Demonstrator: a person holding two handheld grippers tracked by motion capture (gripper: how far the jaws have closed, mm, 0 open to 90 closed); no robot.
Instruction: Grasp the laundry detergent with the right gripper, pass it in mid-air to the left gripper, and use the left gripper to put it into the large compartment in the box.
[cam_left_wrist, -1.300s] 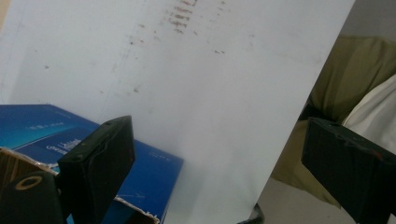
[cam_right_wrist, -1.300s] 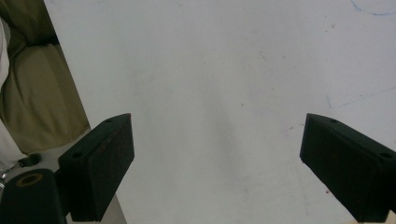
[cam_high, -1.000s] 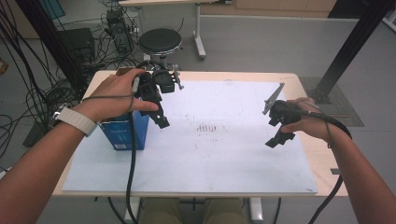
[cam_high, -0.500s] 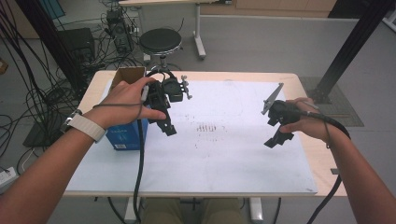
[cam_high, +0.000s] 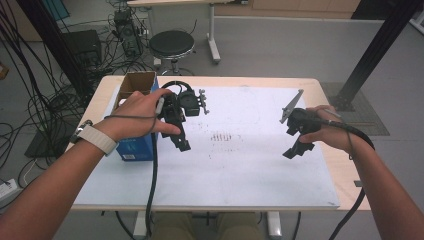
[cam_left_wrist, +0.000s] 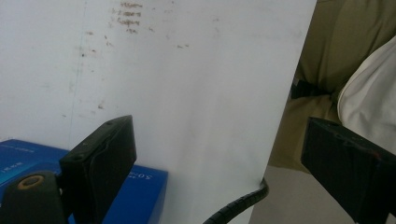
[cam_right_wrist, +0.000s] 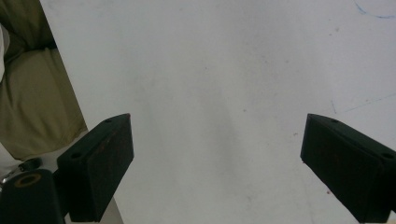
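Hovering just above the white sheet (cam_high: 240, 165) that covered the table (cam_high: 345, 175), the left gripper (cam_high: 181, 142) was seen in the high view at about ten o'clock from the table's centre, held in the left hand (cam_high: 137, 115). Its jaws were spread wide with nothing between them, as the left gripper view made plain. Just beside it, toward nine o'clock, the blue box (cam_high: 136, 147) was found standing on the sheet with its cardboard-lined top open; one blue corner (cam_left_wrist: 140, 186) was caught behind the left jaw in the left gripper view. The right gripper (cam_high: 296, 149) was held well apart, near three o'clock, in the right hand (cam_high: 330, 132). Its jaws were likewise spread, and only bare sheet (cam_right_wrist: 224, 93) was framed between them.
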